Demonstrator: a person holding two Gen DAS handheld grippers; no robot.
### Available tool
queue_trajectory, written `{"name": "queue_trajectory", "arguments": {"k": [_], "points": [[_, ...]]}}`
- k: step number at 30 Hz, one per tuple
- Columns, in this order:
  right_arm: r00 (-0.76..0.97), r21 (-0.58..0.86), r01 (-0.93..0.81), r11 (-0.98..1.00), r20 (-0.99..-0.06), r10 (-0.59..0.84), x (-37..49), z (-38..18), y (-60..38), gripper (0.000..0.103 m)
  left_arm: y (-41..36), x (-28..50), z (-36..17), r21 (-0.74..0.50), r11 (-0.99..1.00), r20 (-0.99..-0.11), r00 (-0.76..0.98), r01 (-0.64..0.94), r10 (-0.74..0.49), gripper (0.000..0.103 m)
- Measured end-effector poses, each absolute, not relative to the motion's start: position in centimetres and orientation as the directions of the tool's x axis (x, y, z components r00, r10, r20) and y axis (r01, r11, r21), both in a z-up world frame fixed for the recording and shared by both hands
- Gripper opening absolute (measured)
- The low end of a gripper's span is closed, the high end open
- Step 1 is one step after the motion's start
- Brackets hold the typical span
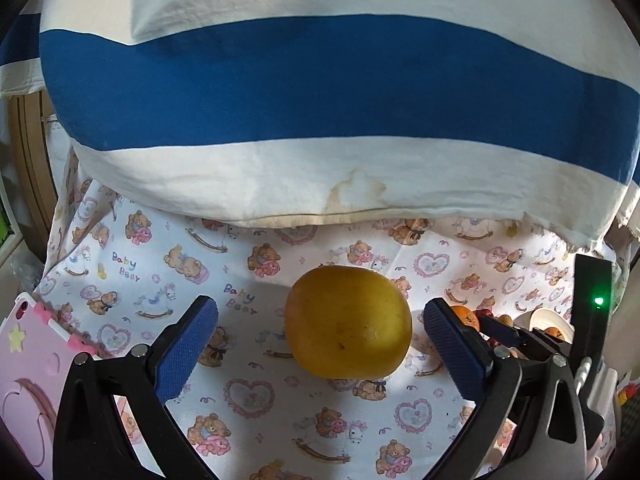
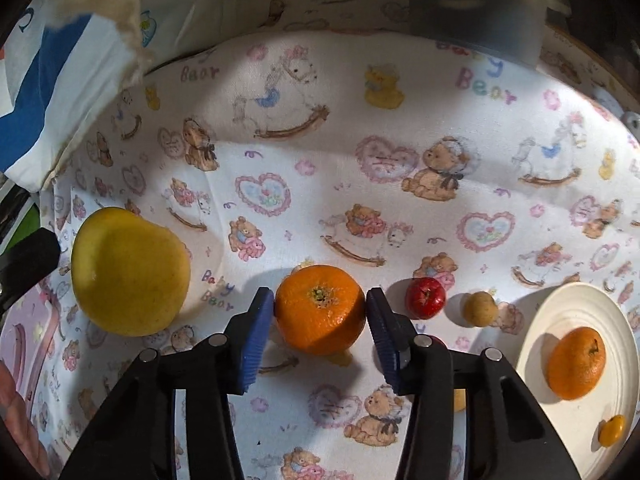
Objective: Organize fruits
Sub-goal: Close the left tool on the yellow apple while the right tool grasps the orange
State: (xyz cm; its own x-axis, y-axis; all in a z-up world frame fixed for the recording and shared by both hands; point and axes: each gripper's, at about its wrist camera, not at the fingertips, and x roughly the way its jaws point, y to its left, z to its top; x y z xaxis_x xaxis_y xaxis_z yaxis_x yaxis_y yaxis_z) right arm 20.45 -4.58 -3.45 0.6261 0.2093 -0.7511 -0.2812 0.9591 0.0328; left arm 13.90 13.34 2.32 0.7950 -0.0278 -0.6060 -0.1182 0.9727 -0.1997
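A big yellow citrus fruit (image 1: 348, 322) lies on the bear-print cloth between the fingers of my left gripper (image 1: 320, 310), which stands open; neither pad touches it, and it sits nearer the right one. In the right wrist view an orange (image 2: 320, 312) rests on the cloth, and my right gripper (image 2: 320, 294) is shut on it, a blue pad against each side. The yellow fruit (image 2: 128, 276) shows to its left. Right of it lie a small red fruit (image 2: 425, 298) and a small tan fruit (image 2: 480, 308). A white plate (image 2: 568, 304) holds another orange (image 2: 576, 362) and a tiny orange fruit (image 2: 612, 430).
A blue-and-white striped cushion (image 1: 320, 100) looms close behind the yellow fruit. A pink case (image 1: 28, 360) lies at the left edge of the cloth. A hand (image 2: 16, 408) shows at the lower left of the right wrist view. A dark box (image 2: 476, 4) stands at the far side.
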Motion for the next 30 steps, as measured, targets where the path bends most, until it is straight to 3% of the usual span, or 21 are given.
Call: {"name": "queue_trajectory", "arguments": {"k": [7,9,11,17,21,26,30], "points": [[0.646,0.044,-0.295,0.954,-0.727,0.233,17.6,-3.3,-5.2,0.047,13.2,14.0,2.1,-0.225,0.970,-0.596,0.801,-0.090,-0.064,0.102],[0.664,0.042,-0.302,0.953,-0.708,0.241,16.5,-2.9,-5.7,0.043,13.1,13.8,2.2,-0.252,0.966,-0.582,0.807,-0.066,-0.097,0.102],[0.682,0.043,-0.308,0.950,-0.686,0.252,15.4,-2.5,-6.5,0.029,12.9,13.9,2.3,-0.249,0.967,-0.579,0.809,-0.054,-0.104,0.102],[0.664,0.067,-0.349,0.935,-0.686,0.297,14.5,-2.1,-7.9,0.029,12.3,14.9,1.3,-0.180,0.980,-0.608,0.793,-0.081,-0.046,0.102],[0.628,0.122,-0.357,0.926,-0.702,0.335,15.0,-2.8,-8.8,0.031,12.5,15.4,0.4,-0.186,0.979,-0.617,0.786,-0.084,-0.049,0.102],[0.612,0.127,-0.372,0.919,-0.711,0.346,15.4,-3.6,-8.4,0.051,12.2,16.2,-0.6,-0.186,0.980,-0.639,0.767,-0.072,-0.065,0.102],[0.575,0.152,-0.373,0.915,-0.736,0.357,16.2,-4.4,-8.1,0.052,11.5,16.7,-1.1,-0.161,0.985,-0.651,0.757,-0.066,-0.056,0.102]]}}
